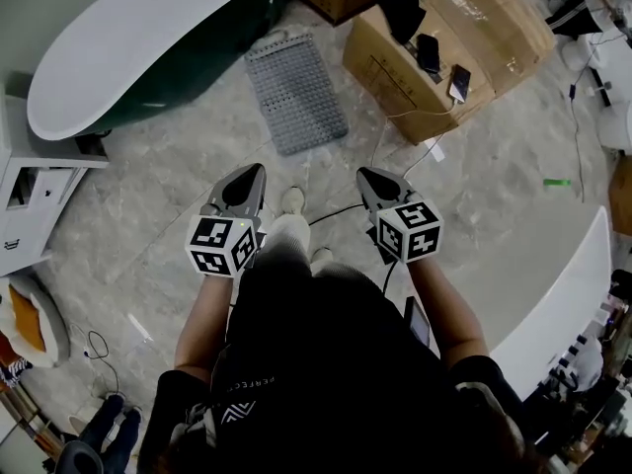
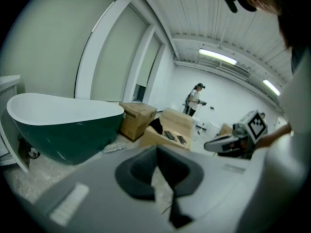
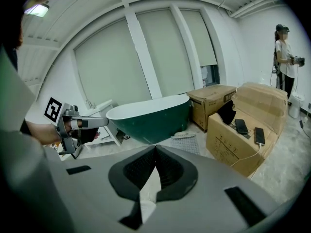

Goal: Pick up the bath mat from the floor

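The grey, knobbly bath mat (image 1: 294, 92) lies flat on the stone floor beside the tub, well ahead of both grippers. It also shows in the right gripper view as the bath mat (image 3: 186, 142), and as a thin grey strip, the bath mat (image 2: 112, 148), in the left gripper view. My left gripper (image 1: 259, 170) and right gripper (image 1: 363, 174) are held side by side at waist height above the person's feet, both pointing toward the mat. Both have their jaws closed tip to tip with nothing between them, as the left gripper (image 2: 156, 148) and right gripper (image 3: 155, 147) views show.
A green tub with a white rim (image 1: 148, 28) stands left of the mat. Cardboard boxes (image 1: 474, 38) with phones (image 1: 430, 52) on top stand to its right. A white cabinet (image 1: 30, 196) is at the left and a white counter (image 1: 563, 294) at the right. Cables trail on the floor. Another person (image 3: 284, 57) stands at the back.
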`<state>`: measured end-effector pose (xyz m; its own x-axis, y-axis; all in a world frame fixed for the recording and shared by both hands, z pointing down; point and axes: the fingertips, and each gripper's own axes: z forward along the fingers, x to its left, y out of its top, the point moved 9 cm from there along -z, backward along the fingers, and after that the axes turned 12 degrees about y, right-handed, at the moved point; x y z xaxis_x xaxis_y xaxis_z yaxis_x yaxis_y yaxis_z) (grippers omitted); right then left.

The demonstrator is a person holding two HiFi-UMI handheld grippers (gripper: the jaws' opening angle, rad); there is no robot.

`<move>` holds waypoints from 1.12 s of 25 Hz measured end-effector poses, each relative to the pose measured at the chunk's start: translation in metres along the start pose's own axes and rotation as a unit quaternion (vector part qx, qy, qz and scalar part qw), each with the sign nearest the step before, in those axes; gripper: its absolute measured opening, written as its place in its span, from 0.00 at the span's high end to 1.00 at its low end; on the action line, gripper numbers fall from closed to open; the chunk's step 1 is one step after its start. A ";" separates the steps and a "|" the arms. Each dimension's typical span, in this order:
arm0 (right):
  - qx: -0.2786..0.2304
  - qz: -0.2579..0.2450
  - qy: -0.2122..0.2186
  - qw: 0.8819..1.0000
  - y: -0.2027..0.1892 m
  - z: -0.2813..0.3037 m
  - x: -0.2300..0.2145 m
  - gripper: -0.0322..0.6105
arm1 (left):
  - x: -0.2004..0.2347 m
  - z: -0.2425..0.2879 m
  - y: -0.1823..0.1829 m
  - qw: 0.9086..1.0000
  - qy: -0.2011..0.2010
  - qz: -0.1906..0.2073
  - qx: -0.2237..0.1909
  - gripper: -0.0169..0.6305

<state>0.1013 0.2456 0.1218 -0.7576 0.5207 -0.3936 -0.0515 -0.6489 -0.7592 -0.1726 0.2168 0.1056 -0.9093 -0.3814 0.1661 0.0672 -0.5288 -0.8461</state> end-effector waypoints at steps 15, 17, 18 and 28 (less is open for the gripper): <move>0.033 0.017 -0.019 0.999 0.039 0.085 -0.042 0.95 | 0.066 0.094 0.016 0.997 -0.046 0.019 0.058 0.97; 0.045 0.007 -0.017 0.999 0.042 0.090 -0.049 0.95 | 0.068 0.104 0.013 0.996 -0.048 0.017 0.070 0.97; 0.048 0.003 -0.016 0.999 0.044 0.093 -0.054 0.95 | 0.068 0.109 0.013 0.996 -0.048 0.015 0.074 0.97; 0.076 -0.030 0.024 0.996 0.059 0.130 -0.116 0.95 | 0.061 0.149 0.014 0.996 -0.014 0.001 0.087 0.97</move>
<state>0.1013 0.0748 0.1903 -0.7184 0.5849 -0.3766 -0.1972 -0.6903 -0.6961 -0.1657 0.0731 0.1790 -0.8976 -0.4019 0.1810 0.1412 -0.6513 -0.7456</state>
